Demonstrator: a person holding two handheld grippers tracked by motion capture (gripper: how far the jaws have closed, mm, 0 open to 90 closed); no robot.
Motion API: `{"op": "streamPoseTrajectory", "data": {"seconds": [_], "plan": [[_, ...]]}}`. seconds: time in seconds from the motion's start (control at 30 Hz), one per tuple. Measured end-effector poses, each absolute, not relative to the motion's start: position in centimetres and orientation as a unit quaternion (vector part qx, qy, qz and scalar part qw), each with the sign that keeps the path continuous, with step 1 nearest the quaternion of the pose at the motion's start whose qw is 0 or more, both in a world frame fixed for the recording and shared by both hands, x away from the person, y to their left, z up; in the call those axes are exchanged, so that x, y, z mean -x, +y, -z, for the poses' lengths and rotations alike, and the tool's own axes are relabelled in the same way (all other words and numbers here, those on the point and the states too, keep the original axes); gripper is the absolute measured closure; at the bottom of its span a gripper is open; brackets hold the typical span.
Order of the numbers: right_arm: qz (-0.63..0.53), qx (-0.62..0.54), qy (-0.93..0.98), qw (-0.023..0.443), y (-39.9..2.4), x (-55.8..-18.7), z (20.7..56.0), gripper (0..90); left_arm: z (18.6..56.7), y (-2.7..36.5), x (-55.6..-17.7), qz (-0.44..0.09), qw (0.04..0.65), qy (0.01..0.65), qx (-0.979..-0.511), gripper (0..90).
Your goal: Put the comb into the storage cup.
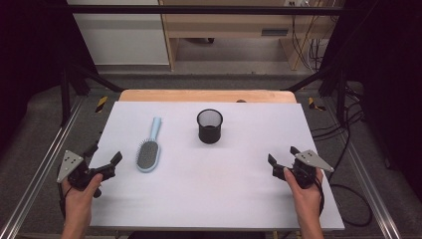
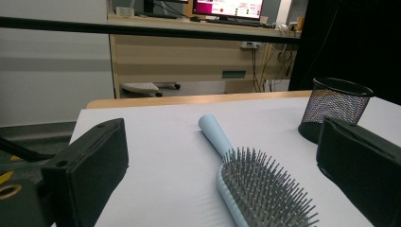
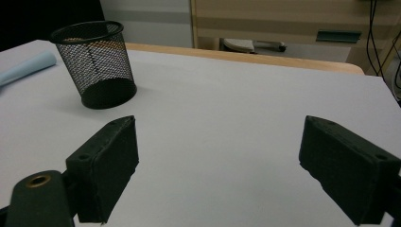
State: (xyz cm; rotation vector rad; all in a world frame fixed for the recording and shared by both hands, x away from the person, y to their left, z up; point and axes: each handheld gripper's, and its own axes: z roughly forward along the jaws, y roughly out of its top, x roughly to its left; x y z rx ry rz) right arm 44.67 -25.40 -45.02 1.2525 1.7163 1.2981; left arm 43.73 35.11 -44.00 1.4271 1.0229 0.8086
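hairbrush (image 1: 149, 152), pale blue: flat on the white counter (image 1: 224, 184), left of centre, bristles up, long axis near front-to-back, handle pointing away and slightly right. black mesh cup (image 1: 209, 126): upright, apart to its right. left hand-held gripper (image 1: 103, 158), right hand-held gripper (image 1: 282, 155): jaws apart, empty.

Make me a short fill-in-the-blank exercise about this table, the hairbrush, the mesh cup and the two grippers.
1. The hairbrush lies with its bristles facing ____.
2. The mesh pen cup stands ____.
3. The gripper nearer the hairbrush is the ____ gripper.
4. The right gripper has its jaws ____.

Missing words: up; upright; left; open
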Motion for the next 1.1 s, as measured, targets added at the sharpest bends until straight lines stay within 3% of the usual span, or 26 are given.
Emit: {"op": "streamPoseTrajectory", "data": {"seconds": [0.23,0.57,0.8,0.87,1.1], "plan": [[-0.493,-0.475,0.654,0.322,-25.4,-44.6,44.9,12.4,44.1,34.8,-44.0,-0.334,0.555,0.443,-0.62,6.5],[-0.49,-0.476,0.657,0.319,-25.3,-44.6,45.1,12.4,43.9,32.9,-45.7,-0.307,0.515,0.454,-0.659,19.7],[-0.49,-0.476,0.658,0.315,-25.2,-44.7,45.1,12.5,43.1,31.6,-49.2,-0.28,0.475,0.461,-0.695,53.6],[-0.491,-0.476,0.659,0.314,-25.2,-44.6,45.1,12.5,43.1,31.4,-50.2,-0.275,0.465,0.465,-0.702,67.5],[-0.493,-0.474,0.659,0.313,-25.1,-44.6,45.1,12.5,43.1,30.9,-52.7,-0.273,0.431,0.466,-0.723,86.6]]}}
